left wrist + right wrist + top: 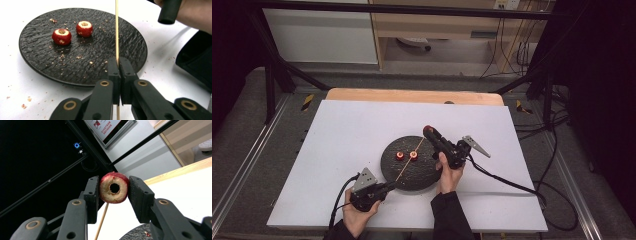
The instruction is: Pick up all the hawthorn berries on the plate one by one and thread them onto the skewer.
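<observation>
On the white worktop (337, 150) sits a black plate (82, 62) carrying two cored red fruits (61, 36). Your left gripper (119, 61) has its jaws clamped on a thin wooden skewer (116, 30) that runs across the plate. Your right gripper (113, 188) grips a third cored fruit (114, 187), raised at the skewer's far tip.

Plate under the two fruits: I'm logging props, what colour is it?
Black, with a rough rippled surface; the plate shows best in the left gripper view.
</observation>
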`<action>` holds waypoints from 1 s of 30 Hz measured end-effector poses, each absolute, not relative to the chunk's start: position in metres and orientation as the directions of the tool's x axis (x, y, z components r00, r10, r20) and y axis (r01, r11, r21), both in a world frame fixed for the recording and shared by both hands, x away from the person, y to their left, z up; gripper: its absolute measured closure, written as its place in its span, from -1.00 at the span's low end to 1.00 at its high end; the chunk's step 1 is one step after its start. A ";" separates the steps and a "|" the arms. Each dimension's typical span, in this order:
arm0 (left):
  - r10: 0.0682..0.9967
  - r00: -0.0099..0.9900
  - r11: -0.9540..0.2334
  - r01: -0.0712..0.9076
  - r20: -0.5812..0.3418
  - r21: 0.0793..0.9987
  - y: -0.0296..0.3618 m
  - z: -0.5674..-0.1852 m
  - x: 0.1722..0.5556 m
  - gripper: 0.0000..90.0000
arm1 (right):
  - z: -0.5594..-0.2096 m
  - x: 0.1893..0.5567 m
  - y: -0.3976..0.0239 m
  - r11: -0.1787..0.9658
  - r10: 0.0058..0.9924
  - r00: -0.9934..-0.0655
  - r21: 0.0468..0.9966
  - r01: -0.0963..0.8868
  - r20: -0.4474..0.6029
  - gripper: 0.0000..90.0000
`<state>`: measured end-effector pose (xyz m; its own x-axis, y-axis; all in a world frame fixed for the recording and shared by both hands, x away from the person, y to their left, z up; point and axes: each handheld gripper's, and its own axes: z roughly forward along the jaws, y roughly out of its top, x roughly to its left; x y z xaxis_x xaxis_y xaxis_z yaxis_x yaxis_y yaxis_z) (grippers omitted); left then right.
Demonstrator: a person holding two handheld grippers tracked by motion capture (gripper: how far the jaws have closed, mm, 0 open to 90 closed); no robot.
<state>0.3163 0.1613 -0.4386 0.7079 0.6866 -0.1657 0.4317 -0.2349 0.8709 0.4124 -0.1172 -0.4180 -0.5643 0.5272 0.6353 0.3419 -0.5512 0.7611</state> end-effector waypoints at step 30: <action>0.714 0.678 -0.182 0.421 -0.175 0.889 0.118 -0.404 0.345 0.96 | -0.424 0.391 -0.113 -0.493 0.501 -0.599 0.775 0.396 0.625 0.38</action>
